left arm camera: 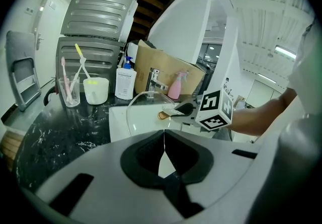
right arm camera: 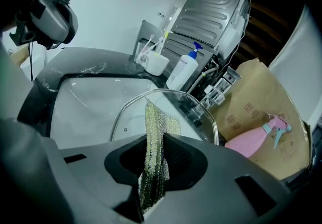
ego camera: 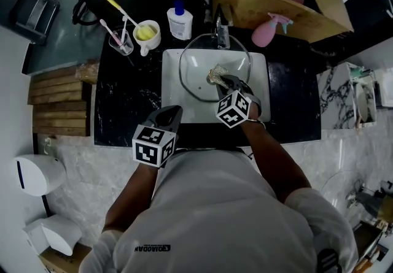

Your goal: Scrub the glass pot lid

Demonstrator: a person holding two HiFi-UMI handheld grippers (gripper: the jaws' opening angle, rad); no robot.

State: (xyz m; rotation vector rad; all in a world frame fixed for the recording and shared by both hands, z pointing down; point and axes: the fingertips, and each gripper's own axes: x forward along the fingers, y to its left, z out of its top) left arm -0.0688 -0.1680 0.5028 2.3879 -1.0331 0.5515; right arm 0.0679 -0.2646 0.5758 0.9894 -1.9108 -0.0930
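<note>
Glass pot lid [ego camera: 198, 63] is noted in the white sink [ego camera: 175, 109], under the tap. A metallic scouring cloth [right arm camera: 155, 132] is clamped in the right gripper [right arm camera: 153, 160] over the lid. The left gripper [left arm camera: 163, 140] is clenched, empty, at the counter's front edge.

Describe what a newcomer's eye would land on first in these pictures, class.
The glass pot lid in the white sink draws the eye first, with the right gripper shut on a glittery scouring cloth over it. The left gripper hangs shut and empty near the sink's front edge. A pink spray bottle stands behind the sink.
</note>
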